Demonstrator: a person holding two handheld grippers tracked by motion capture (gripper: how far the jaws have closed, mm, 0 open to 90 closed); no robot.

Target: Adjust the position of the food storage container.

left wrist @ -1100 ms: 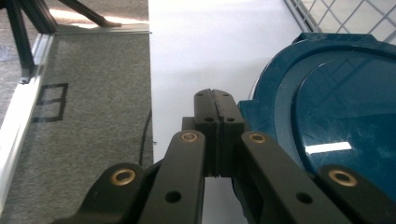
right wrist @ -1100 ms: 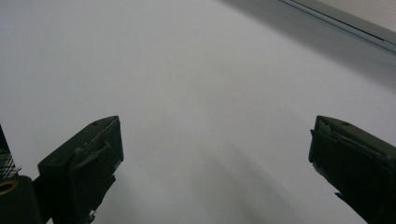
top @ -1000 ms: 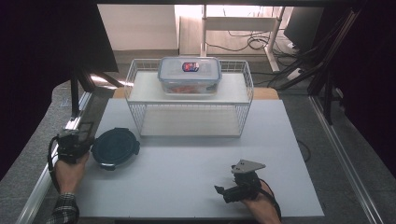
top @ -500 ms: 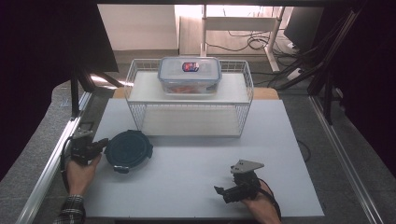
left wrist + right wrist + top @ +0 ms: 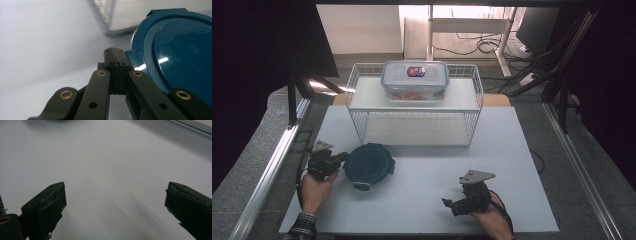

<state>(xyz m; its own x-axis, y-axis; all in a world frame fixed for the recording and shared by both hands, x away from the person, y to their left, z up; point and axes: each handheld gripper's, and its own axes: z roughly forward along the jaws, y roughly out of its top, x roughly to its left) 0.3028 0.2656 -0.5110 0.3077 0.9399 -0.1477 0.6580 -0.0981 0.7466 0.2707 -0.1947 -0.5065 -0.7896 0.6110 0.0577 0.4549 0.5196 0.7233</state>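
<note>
Fingers (image 5: 110, 63) of the left gripper (image 5: 343, 159) pressed together, empty; blue lid (image 5: 180, 50) touching alongside them.

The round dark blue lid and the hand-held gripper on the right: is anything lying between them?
No. In the high view, only bare white table lies between the round dark blue lid and the right hand-held gripper.

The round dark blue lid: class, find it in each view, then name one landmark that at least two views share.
High view: round dark blue lid lies lower left on the white table, at the left gripper.
Left gripper view: it fills the right side, beside the shut jaws.
Right gripper view: I cannot make it out.
Shared landmark: the wire rack.
</note>
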